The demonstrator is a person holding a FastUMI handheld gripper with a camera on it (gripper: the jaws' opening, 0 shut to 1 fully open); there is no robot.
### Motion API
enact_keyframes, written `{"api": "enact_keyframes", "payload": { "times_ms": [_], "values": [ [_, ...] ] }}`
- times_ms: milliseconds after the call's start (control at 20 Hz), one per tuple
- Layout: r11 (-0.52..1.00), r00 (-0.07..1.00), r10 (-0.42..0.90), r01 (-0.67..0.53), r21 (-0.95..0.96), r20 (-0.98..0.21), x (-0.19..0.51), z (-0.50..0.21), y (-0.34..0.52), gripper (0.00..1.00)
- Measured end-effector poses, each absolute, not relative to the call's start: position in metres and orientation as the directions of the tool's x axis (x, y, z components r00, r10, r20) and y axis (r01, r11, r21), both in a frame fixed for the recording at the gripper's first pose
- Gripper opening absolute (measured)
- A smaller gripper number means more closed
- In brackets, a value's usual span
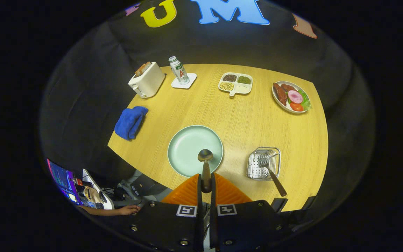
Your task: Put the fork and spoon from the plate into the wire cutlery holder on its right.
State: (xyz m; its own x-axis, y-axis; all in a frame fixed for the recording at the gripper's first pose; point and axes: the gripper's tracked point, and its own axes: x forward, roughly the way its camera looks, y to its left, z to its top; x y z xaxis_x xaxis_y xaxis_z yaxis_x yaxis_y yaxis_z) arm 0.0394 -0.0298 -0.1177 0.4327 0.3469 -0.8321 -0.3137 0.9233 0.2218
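My gripper is shut on the dark handle of the spoon, held high above the table. The spoon's metal bowl points forward, over the near rim of the pale green plate, which has nothing lying on it. To the right of the plate stands the wire cutlery holder. The fork rests in it, tines inside and dark handle sticking out over its near edge.
On the round wooden table: a blue cloth at the left, a toaster and a bottle on a coaster at the back, a divided dish of beans, a plate of food. A person's hand is below the table's left edge.
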Motion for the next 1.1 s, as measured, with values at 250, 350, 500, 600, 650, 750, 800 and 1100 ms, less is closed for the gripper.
{"api": "enact_keyframes", "payload": {
  "times_ms": [250, 350, 500, 600, 650, 750, 800, 1100],
  "values": [
    [0.937, 0.469, 0.318, -0.29, 0.196, -0.824, 0.04, -0.102, -0.056, 0.07],
    [0.943, 0.48, 0.308, -0.269, 0.196, -0.821, 0.039, -0.098, -0.068, 0.07],
    [0.952, 0.493, 0.289, -0.239, 0.191, -0.821, 0.039, -0.095, -0.087, 0.07],
    [0.957, 0.499, 0.277, -0.215, 0.193, -0.821, 0.039, -0.093, -0.1, 0.07],
    [0.961, 0.503, 0.266, -0.204, 0.187, -0.822, 0.039, -0.092, -0.108, 0.07],
    [0.966, 0.514, 0.251, -0.182, 0.181, -0.82, 0.041, -0.09, -0.122, 0.07],
    [0.968, 0.516, 0.245, -0.17, 0.182, -0.821, 0.041, -0.089, -0.128, 0.07],
    [0.977, 0.508, 0.213, -0.119, 0.177, -0.835, 0.049, -0.101, -0.153, 0.07]
  ]
}}
